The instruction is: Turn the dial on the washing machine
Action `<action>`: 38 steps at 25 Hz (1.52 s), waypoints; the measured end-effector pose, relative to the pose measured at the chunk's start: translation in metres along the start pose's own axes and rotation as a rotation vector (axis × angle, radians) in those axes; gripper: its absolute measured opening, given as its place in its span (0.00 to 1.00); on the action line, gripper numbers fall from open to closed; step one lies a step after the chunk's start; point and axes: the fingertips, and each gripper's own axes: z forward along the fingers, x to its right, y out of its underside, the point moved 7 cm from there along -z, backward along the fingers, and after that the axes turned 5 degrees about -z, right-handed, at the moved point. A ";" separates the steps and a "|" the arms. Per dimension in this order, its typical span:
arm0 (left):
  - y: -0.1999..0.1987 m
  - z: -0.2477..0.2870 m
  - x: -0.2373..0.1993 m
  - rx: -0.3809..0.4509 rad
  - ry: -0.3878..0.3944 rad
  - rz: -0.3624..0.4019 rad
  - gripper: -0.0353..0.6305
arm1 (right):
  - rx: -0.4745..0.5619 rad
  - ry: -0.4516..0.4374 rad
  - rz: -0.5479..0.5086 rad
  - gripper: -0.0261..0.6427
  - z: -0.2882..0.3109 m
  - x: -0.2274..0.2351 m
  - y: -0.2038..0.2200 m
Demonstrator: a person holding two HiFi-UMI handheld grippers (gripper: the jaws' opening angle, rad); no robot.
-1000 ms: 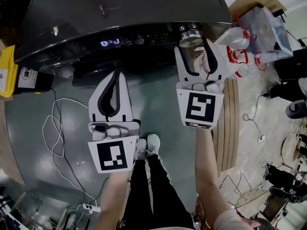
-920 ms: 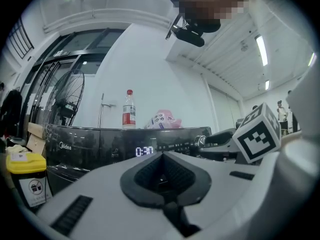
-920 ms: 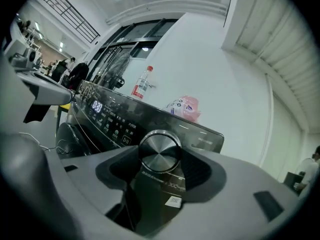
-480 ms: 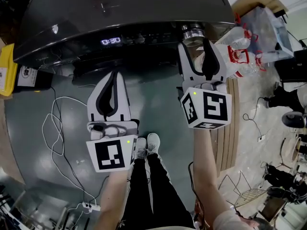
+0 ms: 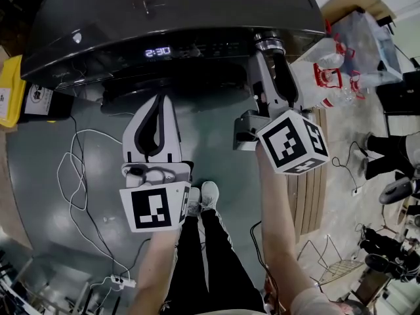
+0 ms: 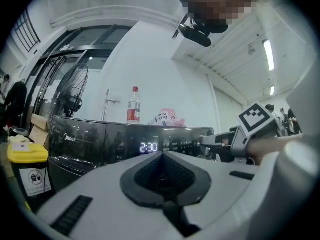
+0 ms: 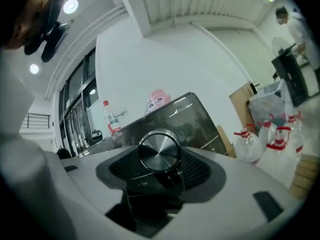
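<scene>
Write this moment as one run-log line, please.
right gripper: shut on dial | left gripper: shut, empty, not touching Midea washing machine | display: 2:30

The glossy grey-green floor (image 5: 213, 151) is carrying the dark washing machine (image 5: 170, 12); a thin white cable (image 5: 64, 172) is lying looped alongside.

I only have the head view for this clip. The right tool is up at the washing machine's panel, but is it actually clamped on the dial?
Observer: Yes. The right gripper view shows the right tool with its jaws closed on the round silver dial, gripping it from both sides.
Operator: Is anything in the left tool?
Observer: No. The left gripper view shows the left tool with its jaws together and nothing between them.
Operator: Is anything on top of the machine?
Observer: A red-labelled bottle shows above the top edge of the machine.
</scene>
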 end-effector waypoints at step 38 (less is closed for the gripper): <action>-0.094 -0.032 -0.012 0.108 -0.043 0.046 0.05 | 0.035 0.010 0.046 0.44 -0.045 -0.042 -0.081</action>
